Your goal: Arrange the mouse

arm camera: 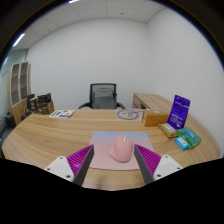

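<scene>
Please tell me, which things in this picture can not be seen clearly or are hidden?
- Mouse, gripper view: its near end is cut off between the open gripper fingers; whether the pads touch it cannot be told.
- Purple sign on the desk: its writing is too small to read.
- Papers at the far side: too small to identify.
- Chair: its lower part is hidden behind the desk.

Pink mouse [122, 149] on mousepad [105, 139], between parted fingers [72, 161]

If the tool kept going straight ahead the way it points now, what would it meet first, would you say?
Most likely the pink mouse. It lies on the light mouse mat, just ahead of the open tool and roughly centred between its fingers. Depth is hard to judge, but nothing else shows in that line.
</scene>
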The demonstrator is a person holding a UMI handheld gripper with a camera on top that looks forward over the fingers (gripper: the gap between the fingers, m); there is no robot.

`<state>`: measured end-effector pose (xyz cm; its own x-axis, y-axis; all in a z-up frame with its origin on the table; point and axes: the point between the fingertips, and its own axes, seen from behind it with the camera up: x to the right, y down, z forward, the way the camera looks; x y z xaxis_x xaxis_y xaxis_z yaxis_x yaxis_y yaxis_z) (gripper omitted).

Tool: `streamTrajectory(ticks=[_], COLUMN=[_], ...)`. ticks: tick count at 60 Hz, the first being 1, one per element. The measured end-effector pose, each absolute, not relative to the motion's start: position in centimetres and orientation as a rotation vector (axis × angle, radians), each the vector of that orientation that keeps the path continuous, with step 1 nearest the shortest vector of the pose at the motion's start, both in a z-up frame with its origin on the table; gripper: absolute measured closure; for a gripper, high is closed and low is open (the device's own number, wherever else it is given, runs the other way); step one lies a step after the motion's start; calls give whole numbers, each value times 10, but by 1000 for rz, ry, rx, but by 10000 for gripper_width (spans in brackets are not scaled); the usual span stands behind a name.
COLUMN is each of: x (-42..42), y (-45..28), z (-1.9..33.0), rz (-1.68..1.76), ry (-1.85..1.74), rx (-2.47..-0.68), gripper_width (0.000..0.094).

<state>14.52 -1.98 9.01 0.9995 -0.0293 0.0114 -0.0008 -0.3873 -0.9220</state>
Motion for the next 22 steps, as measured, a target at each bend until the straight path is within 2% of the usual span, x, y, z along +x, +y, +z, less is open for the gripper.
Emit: streamTrajectory(ticks=[10, 22], x=[132, 126], y=[-131, -231], z=[87, 57], rz=[-28, 27], ry=[9, 118], rx=[-1932, -1922], gripper_width=[91, 99])
